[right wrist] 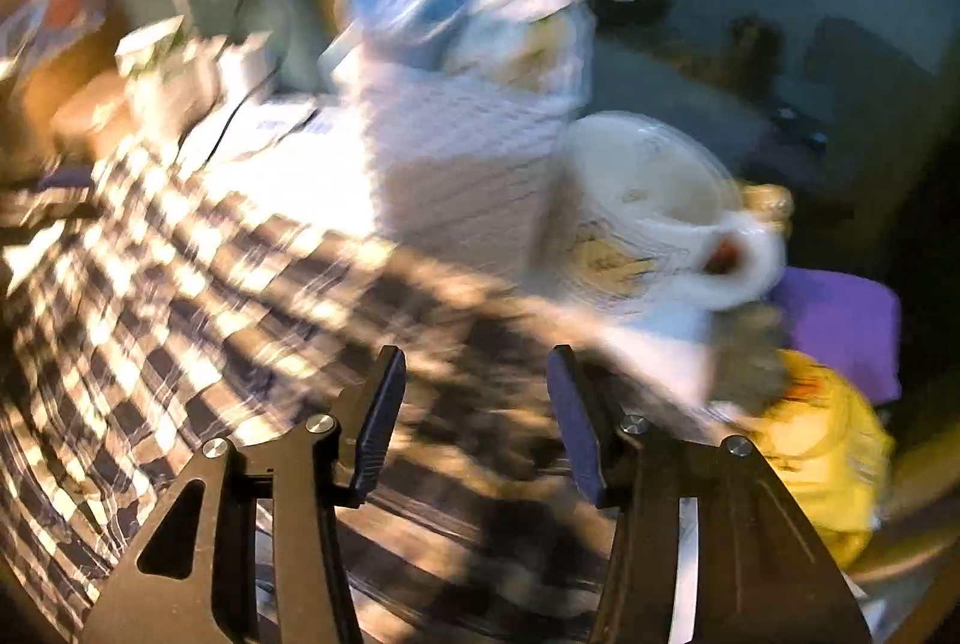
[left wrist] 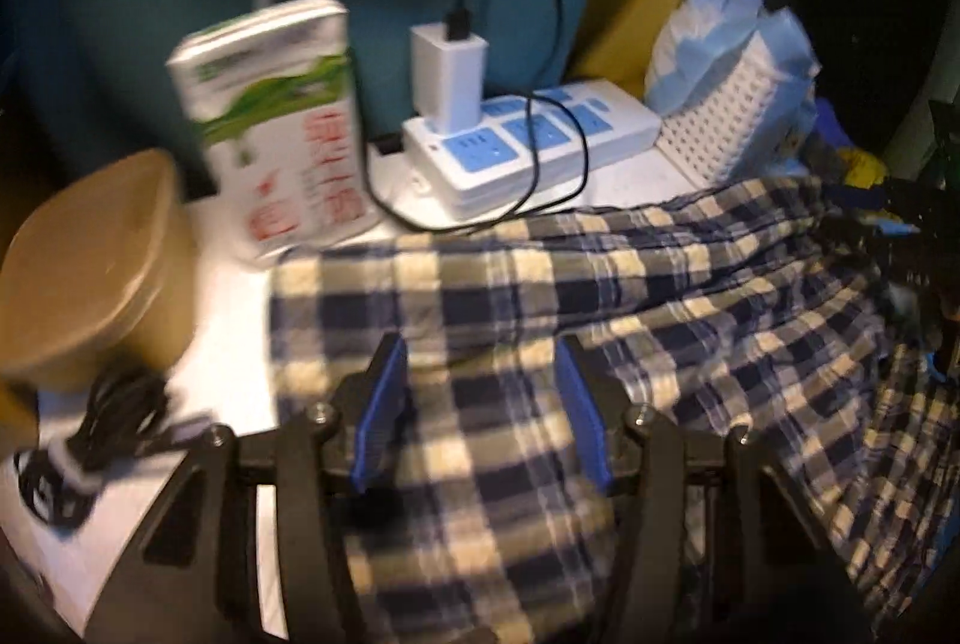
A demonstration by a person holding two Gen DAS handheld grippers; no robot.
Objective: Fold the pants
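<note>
The pants (left wrist: 540,296) are navy and cream plaid, spread in folds over a white table from the middle to the right edge of the left wrist view. My left gripper (left wrist: 480,350) is open, its blue pads (left wrist: 384,404) standing over the cloth with fabric between them, not pinched. In the right wrist view, which is badly motion-blurred, the same plaid pants (right wrist: 210,284) cover the left and lower part. My right gripper (right wrist: 474,362) is open above the cloth and holds nothing.
Behind the pants stand a white power strip (left wrist: 528,134) with a charger and black cable, a white-green packet (left wrist: 282,128), a brown round box (left wrist: 90,260), a white lattice basket (right wrist: 468,176), a white mug (right wrist: 648,212) and a yellow bag (right wrist: 828,452).
</note>
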